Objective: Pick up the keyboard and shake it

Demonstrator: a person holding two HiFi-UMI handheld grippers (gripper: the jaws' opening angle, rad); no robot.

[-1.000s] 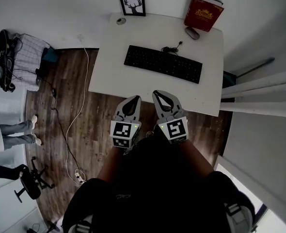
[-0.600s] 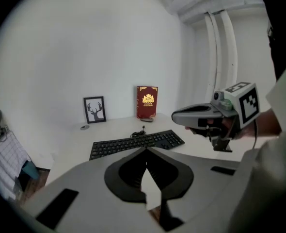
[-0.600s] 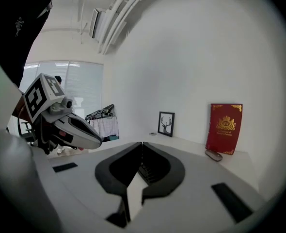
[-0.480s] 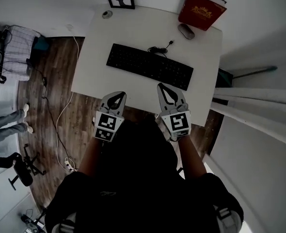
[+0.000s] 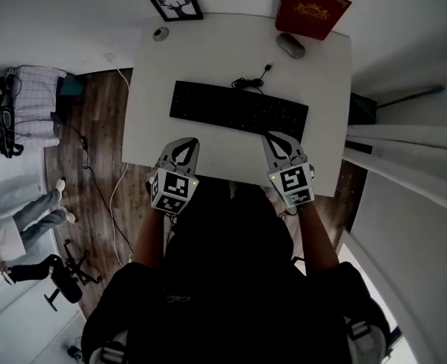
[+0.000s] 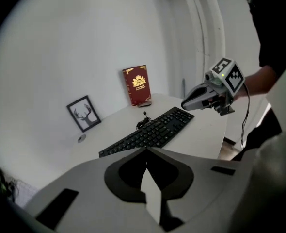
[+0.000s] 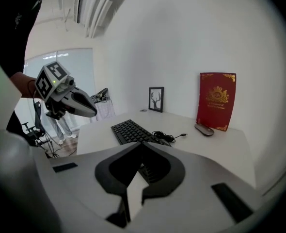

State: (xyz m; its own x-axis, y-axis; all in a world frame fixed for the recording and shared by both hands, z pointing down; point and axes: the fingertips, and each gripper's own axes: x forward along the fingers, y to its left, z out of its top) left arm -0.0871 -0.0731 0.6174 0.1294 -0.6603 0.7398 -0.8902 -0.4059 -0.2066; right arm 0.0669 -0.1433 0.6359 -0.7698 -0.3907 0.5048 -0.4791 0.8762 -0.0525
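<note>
My hands have come forward off the brown wood floor (image 5: 95,165). My left fingers (image 5: 185,142) and right fingers (image 5: 279,137) now hang over the near edge of the white bench (image 5: 208,51). Both pairs are closed tight and hold nothing. The flat black keyboard (image 5: 239,110) lies untouched across mid-frame, just above both tips. The right fingers are close by its lower right corner, and the left fingers sit slightly short of its left half. I judge the reach is nearly done, and opening comes next.
</note>
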